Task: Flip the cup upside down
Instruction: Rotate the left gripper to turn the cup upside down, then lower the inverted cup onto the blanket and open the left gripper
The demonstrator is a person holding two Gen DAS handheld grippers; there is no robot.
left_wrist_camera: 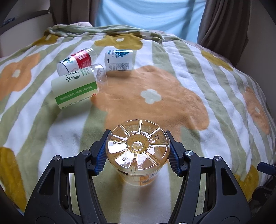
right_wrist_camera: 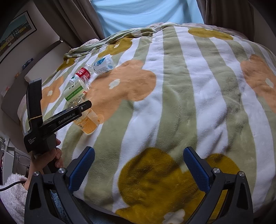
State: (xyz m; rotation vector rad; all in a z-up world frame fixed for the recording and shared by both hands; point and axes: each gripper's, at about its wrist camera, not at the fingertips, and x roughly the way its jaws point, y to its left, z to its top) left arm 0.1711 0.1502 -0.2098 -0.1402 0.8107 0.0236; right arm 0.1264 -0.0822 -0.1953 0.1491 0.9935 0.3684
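Observation:
A clear plastic cup with an orange label (left_wrist_camera: 138, 151) stands upside down on the blanket, its ribbed bottom facing up. My left gripper (left_wrist_camera: 138, 151) is shut on the cup, one blue pad on each side near its bottom. The right wrist view shows the same cup (right_wrist_camera: 88, 123) under the left gripper (right_wrist_camera: 75, 112) at the left. My right gripper (right_wrist_camera: 138, 165) is open and empty, low over the blanket's front edge, well to the right of the cup.
Three more cut-bottle cups lie on their sides at the back left: a green-label one (left_wrist_camera: 75, 87), a red-label one (left_wrist_camera: 77, 61) and a blue-and-white one (left_wrist_camera: 119, 60). The flowered striped blanket (left_wrist_camera: 189, 86) covers the surface. A person in a light blue shirt (left_wrist_camera: 146, 15) sits behind.

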